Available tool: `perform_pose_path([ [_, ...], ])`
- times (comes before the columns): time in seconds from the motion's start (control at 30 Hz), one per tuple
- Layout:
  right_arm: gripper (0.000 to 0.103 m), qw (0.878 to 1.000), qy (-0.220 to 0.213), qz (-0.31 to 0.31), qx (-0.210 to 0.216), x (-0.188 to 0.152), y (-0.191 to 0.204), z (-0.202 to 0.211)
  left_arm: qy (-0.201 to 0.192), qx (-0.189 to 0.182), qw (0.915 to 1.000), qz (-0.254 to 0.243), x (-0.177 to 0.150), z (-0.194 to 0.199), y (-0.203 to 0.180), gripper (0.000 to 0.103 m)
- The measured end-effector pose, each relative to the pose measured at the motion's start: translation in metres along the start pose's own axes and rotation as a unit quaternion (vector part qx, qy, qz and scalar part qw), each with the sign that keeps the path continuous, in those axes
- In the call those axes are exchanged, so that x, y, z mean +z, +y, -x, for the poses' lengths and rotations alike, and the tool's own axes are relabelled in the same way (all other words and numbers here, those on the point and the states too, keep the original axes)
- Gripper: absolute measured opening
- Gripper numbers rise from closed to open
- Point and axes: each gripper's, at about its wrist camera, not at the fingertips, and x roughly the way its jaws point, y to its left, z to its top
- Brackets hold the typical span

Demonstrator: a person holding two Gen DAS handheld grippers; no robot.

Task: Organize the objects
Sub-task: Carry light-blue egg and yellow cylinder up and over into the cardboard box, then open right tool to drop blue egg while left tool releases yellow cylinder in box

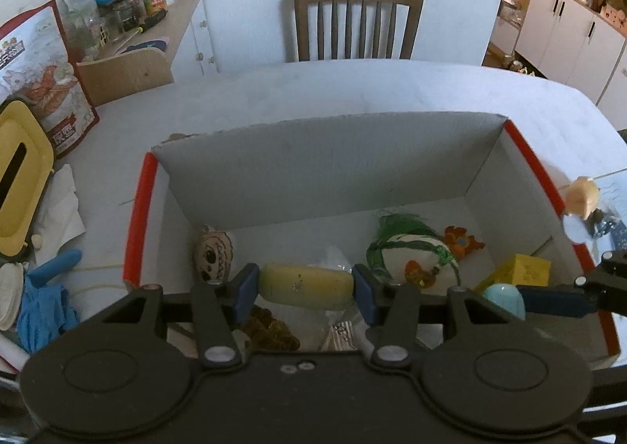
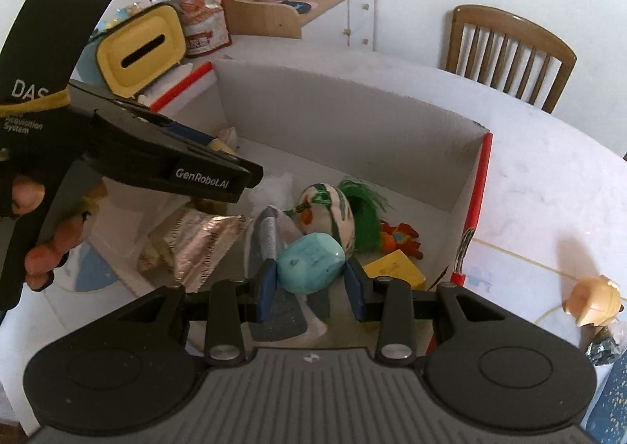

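1. Left wrist view: yellow oblong piece [image 1: 306, 283] was clamped end to end in the left gripper [image 1: 306, 289], above the open box [image 1: 325, 169].
2. Right wrist view: turquoise egg [image 2: 311, 263] was pinched in the right gripper [image 2: 311, 281], over the same box.
3. Box contents: painted egg [image 1: 411, 258], face egg [image 1: 213, 254], yellow carton [image 1: 523, 269].
4. Box stood on the bench [image 1: 313, 91]; peach figure [image 2: 593, 305] lay outside it.

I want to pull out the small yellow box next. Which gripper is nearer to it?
Right. The right gripper, shut on a turquoise egg, hangs just beside the yellow box. The left gripper, shut on a yellow egg, sits farther toward the box's middle.
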Motion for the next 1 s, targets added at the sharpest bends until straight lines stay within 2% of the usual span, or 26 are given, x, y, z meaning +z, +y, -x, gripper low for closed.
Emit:
perform_pose_path([
  [0.33,0.036,1.000,0.014,0.013,-0.004,0.001,0.001,-0.014,0.032,0.000,0.9994,-0.015,0.000,-0.017,-0.005,0.050],
  [0.53,0.037,1.000,0.013,0.022,-0.008,0.001,0.005,-0.015,0.065,0.001,0.9975,-0.026,0.002,-0.026,-0.007,0.050],
  [0.8,0.039,0.999,0.010,0.036,-0.002,0.002,0.007,-0.012,0.094,0.001,0.9954,-0.019,0.003,-0.033,-0.005,0.051],
  [1.0,0.044,1.000,0.003,0.028,0.006,0.000,0.003,-0.007,0.091,0.003,0.9957,-0.014,0.004,-0.030,-0.004,0.061],
])
